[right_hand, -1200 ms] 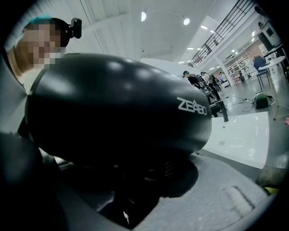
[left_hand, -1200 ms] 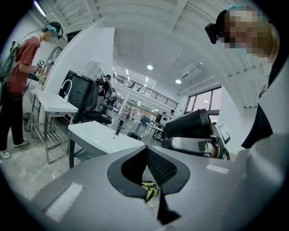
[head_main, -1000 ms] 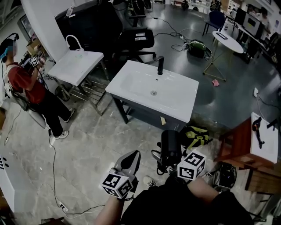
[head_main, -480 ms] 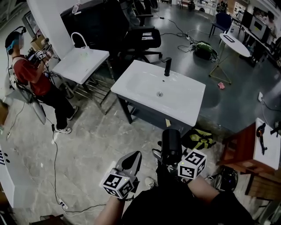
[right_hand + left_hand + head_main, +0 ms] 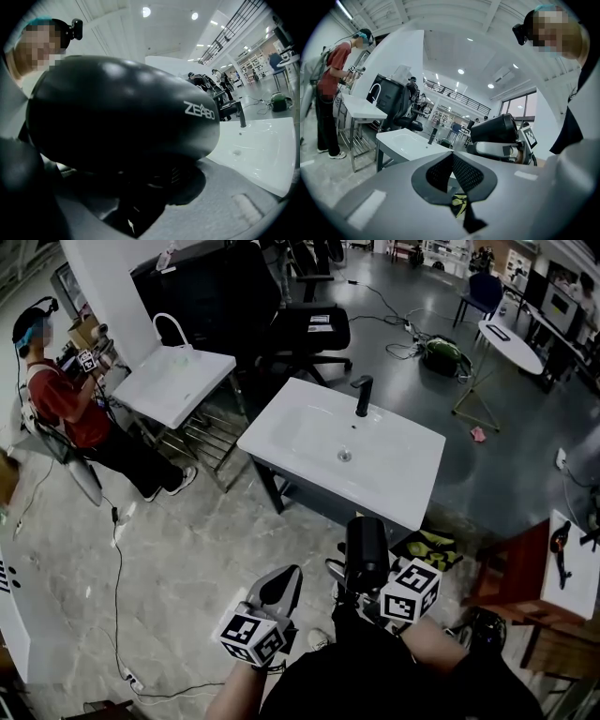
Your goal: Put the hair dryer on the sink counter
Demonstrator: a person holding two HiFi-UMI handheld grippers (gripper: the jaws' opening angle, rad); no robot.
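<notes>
The right gripper [image 5: 356,585] is holding the hair dryer [image 5: 366,547]. Its jaws are standing wide around the dryer's lower part, and the black barrel is sitting just above them, its long axis appearing to run ahead along the jaws' line. The sink tabletop [image 5: 412,491] is lying ahead of and below both pairs of jaws, well apart, with the faucet [image 5: 363,396] at its far edge. The left gripper [image 5: 284,579] is riding just beside, jaws closed together on nothing. The barrel is hiding the handle and the exact pad contact.

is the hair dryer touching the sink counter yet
Apart. The left gripper view shows the hair dryer up in the air, clear of the sink counter, with open room between them.
</notes>
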